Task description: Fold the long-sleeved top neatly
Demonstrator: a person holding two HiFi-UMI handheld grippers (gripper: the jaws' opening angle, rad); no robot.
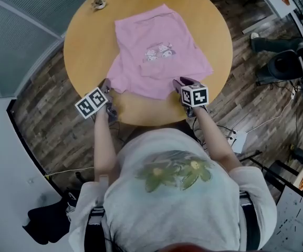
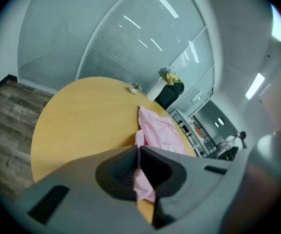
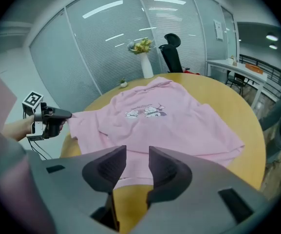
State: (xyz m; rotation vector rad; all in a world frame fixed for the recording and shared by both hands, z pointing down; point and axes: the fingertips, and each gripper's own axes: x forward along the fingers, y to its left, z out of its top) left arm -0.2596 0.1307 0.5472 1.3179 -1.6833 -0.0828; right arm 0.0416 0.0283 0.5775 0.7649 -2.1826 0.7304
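Pink long-sleeved top (image 1: 159,56): 1 item, spread print side up on a round wooden table (image 1: 88,41). The collar end points away from the person and the near hem lies close to the table's near edge. The left side looks bunched rather than flat.

Left gripper (image 2: 138,150): jaws clenched on a pinch of the pink cloth at the top's near-left corner. A fold of fabric hangs down between the pads.

Right gripper (image 3: 137,152): jaws parted and pressing on nothing. The near hem lies just beyond and below the tips, toward the top's right side.

Step in hand (judged): securing the near hem at 2 points before carrying it over toward the collar.

Handling notes (judged):
- Bring the right gripper down onto the hem opposite the left grip, so that the 2 holds sit level along 1 edge.
- Take front and back layers together. A pinch of 1 layer would let the other slide and skew the fold.
- Close fully before any lift.
- Draw the hem lightly taut between the 2 grips. The cloth is soft, so a slack middle will likely sag and crease.
- Smooth or straighten the bunched left side, or the fold will trap it.

Small ornament (image 1: 98,3): sits at the table's far-left rim, well apart from the top and unlikely to interfere.
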